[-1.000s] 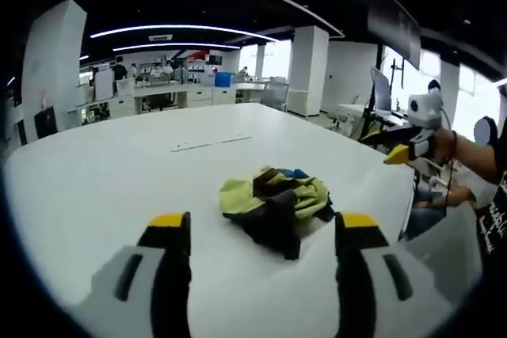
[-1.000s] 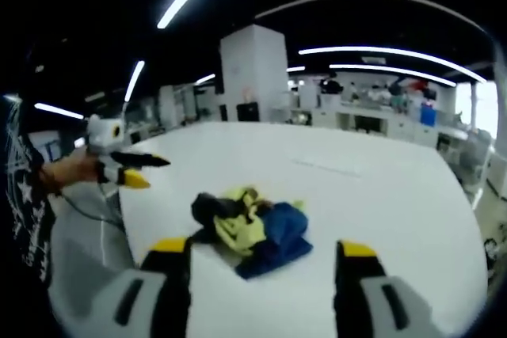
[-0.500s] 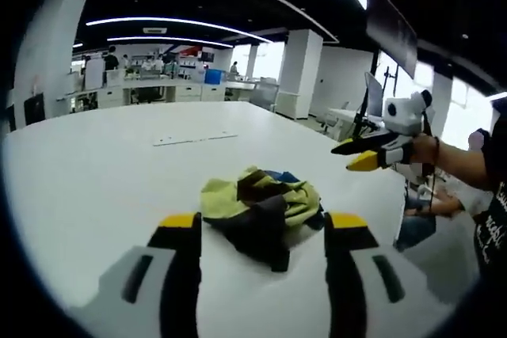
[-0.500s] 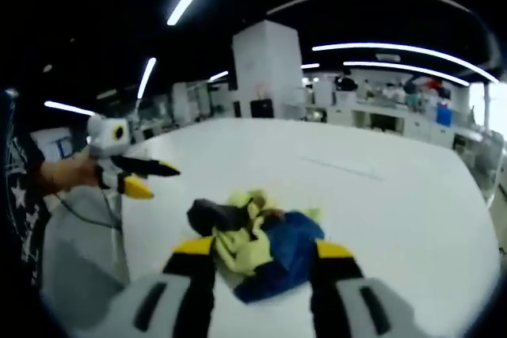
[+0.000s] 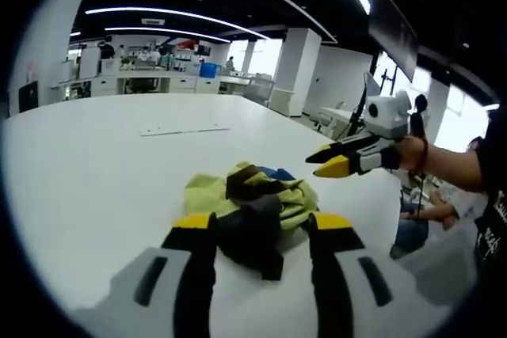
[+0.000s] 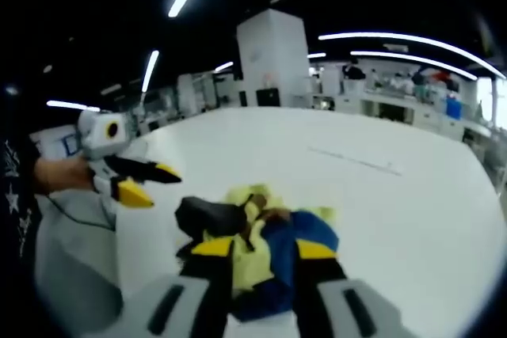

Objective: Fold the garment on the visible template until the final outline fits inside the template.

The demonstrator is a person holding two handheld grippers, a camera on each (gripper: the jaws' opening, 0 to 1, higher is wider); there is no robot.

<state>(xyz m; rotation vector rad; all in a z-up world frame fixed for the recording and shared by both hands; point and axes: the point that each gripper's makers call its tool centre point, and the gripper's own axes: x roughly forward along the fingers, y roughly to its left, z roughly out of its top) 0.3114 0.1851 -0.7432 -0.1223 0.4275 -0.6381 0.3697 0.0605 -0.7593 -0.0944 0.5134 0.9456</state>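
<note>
Since a second earlier, both pairs of jaws had narrowed and drawn in on the garment (image 5: 252,207). One crumpled garment of yellow-green, black and blue lay on the white table (image 5: 95,164). The left gripper (image 5: 261,223) stood partly released, jaws straddling its near edge. The right gripper (image 6: 261,249) had nearly clenched over the cloth; whether it gripped, I could not tell.

One garment (image 5: 252,205), two grippers, apparently.
</note>
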